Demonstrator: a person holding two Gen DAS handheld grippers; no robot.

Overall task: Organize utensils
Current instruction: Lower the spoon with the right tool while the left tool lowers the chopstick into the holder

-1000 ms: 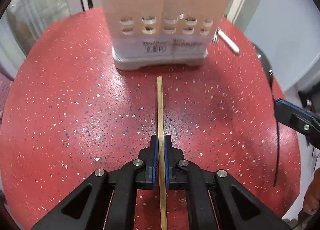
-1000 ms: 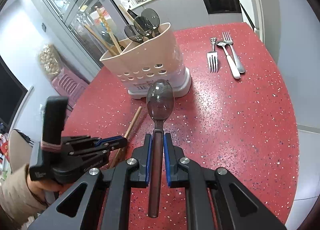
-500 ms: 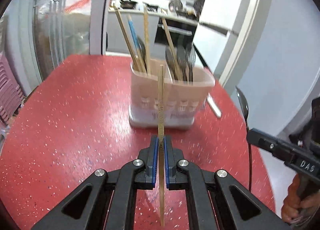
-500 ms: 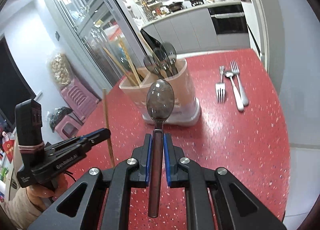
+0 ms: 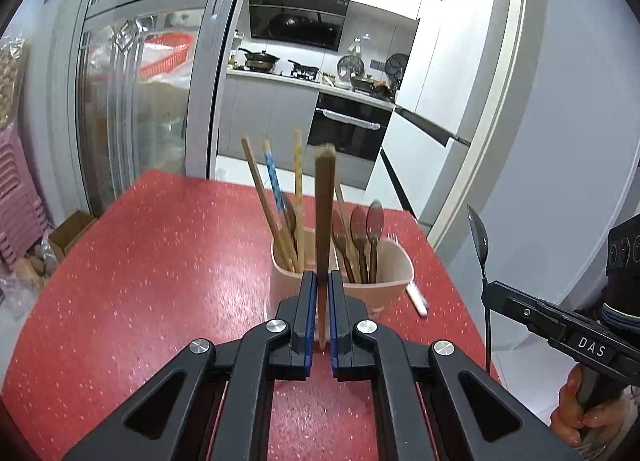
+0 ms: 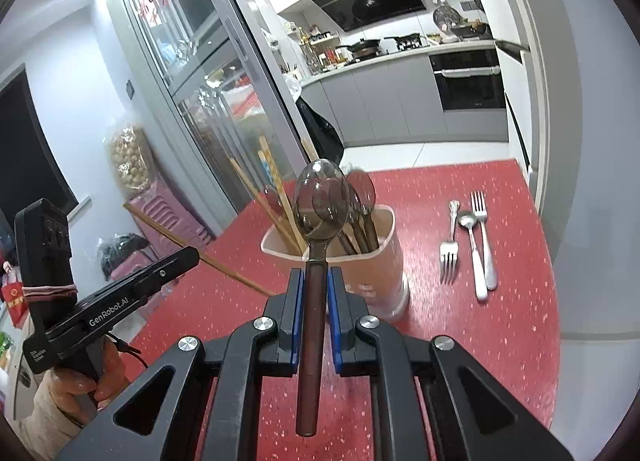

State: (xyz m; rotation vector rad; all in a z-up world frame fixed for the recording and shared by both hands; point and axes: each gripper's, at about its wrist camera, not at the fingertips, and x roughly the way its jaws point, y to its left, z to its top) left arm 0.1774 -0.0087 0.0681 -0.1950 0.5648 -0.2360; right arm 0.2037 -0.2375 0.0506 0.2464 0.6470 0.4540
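Above the holder (image 5: 384,281), both grippers have risen: left clamps chopstick (image 5: 323,221), right clamps spoon (image 6: 318,213).

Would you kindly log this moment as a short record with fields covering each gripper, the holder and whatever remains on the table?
left gripper: shut on wooden chopstick, lifted off the table
right gripper: shut on dark spoon, bowl pointing up
utensil holder: beige, upright on red table, already holding chopsticks and spoons
left on table: two forks and a white-handled spoon, right of the holder
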